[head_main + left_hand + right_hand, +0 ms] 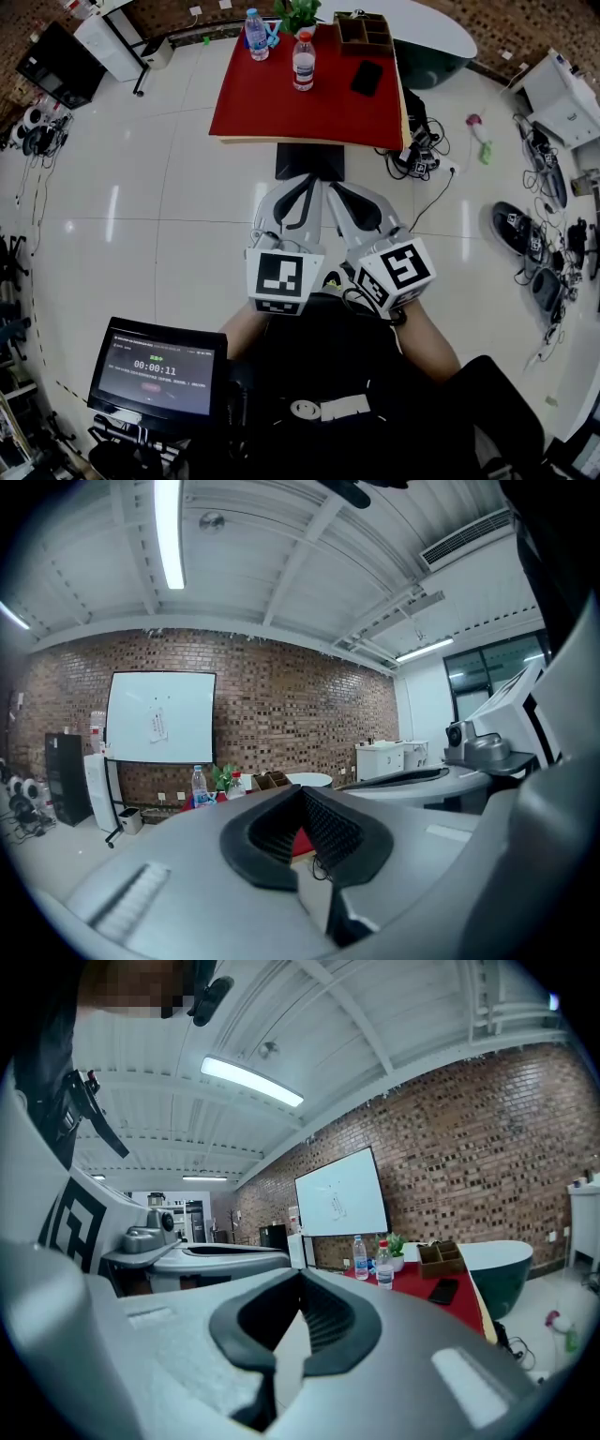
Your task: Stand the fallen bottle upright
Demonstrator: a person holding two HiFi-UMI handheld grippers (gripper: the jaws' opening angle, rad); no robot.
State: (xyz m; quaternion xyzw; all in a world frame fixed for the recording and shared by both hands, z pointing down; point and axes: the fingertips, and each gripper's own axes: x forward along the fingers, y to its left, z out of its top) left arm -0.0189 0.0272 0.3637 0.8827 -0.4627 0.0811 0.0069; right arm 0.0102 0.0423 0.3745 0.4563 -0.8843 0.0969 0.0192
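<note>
Two clear water bottles stand upright on the red table (272, 103): a blue-labelled bottle (256, 34) at the far left and a red-capped bottle (303, 61) nearer the middle. I see no bottle lying down. Both show small in the right gripper view, the blue-labelled bottle (360, 1257) beside the red-capped bottle (382, 1265). My left gripper (302, 192) and right gripper (345, 195) are held side by side close to the body, well short of the table. The left gripper (302, 794) has its jaws together with nothing between them, and so does the right gripper (302, 1283).
On the table are a black phone (367, 77), a wooden organizer (364, 31) and a potted plant (297, 13). A black seat (309, 160) stands at the table's near edge. Cables (417, 155) lie on the floor at the right. A monitor (157, 372) sits at lower left.
</note>
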